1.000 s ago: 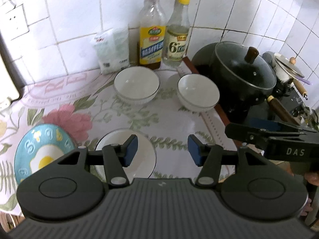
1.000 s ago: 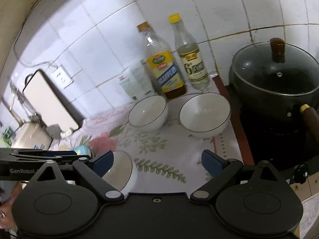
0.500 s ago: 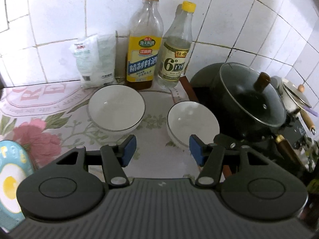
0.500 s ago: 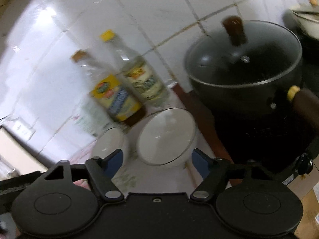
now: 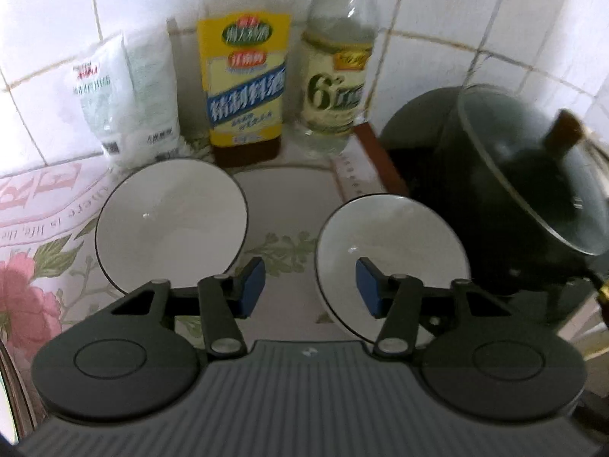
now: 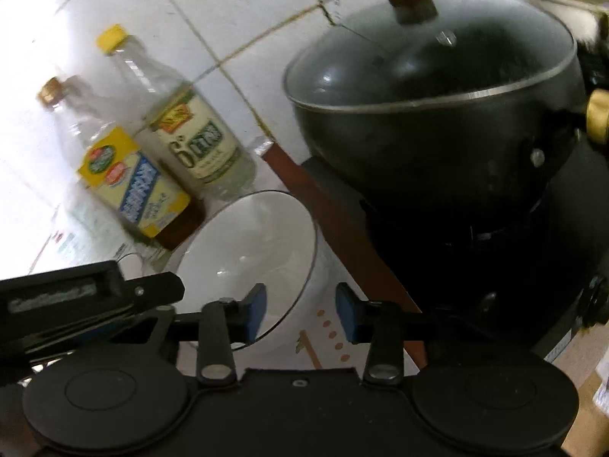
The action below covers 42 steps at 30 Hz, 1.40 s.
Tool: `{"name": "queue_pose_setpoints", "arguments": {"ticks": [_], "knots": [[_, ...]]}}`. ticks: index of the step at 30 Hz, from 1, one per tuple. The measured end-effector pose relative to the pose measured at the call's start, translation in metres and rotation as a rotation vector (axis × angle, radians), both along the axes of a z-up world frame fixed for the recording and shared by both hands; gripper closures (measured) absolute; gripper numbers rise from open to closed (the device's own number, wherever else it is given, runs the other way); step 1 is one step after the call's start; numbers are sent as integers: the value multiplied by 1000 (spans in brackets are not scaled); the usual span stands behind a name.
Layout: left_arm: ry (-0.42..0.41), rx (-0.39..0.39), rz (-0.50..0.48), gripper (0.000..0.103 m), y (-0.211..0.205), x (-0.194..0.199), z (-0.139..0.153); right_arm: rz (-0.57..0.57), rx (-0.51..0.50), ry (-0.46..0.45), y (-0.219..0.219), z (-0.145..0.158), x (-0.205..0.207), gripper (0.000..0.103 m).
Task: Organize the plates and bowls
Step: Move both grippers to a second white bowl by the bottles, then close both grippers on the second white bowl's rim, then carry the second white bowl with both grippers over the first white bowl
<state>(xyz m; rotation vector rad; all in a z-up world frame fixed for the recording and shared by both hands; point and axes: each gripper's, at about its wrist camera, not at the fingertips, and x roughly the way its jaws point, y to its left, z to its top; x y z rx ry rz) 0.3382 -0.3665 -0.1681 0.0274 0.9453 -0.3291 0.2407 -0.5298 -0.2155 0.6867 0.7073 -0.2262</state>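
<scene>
White bowls sit side by side on the floral cloth (image 5: 45, 262), near two bottles (image 5: 246, 87) and a salt bag (image 5: 125, 95) at the far tiled wall. The left gripper (image 5: 309, 285) hangs between the left bowl (image 5: 171, 221) and the right bowl (image 5: 384, 243), its jaws apart and just narrowing, gripping nothing. The right gripper (image 6: 300, 310) straddles the right bowl's near rim, its jaws just closing, pads not yet pressing. Right of it stands a black lidded pot (image 6: 437, 114).

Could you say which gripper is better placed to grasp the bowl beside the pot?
Right. Jaws have just been closing: the right gripper astride the bowl rim, the left gripper beside it.
</scene>
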Motion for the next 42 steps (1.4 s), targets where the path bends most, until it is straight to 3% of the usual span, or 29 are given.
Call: {"name": "queue_pose_setpoints", "arguments": {"ticks": [5,9,12,22,42], "knots": [[50,9,-4,69,5,7,-13,-1,27,19,-1,-3,7,70],[66,-11,-71,93,-1,1,-11,-2,50,22,-4,-8,9,78],[39,39,-88,93,-11,-6,-14,-5,58,36,-5,-12,11,81],[31,52,-71,94,1,-27,3,6,92,83,3,-4,2,83],[-8,-6,-60,93,79,-104,85,155,55,61,56,84,-63,82]]}}
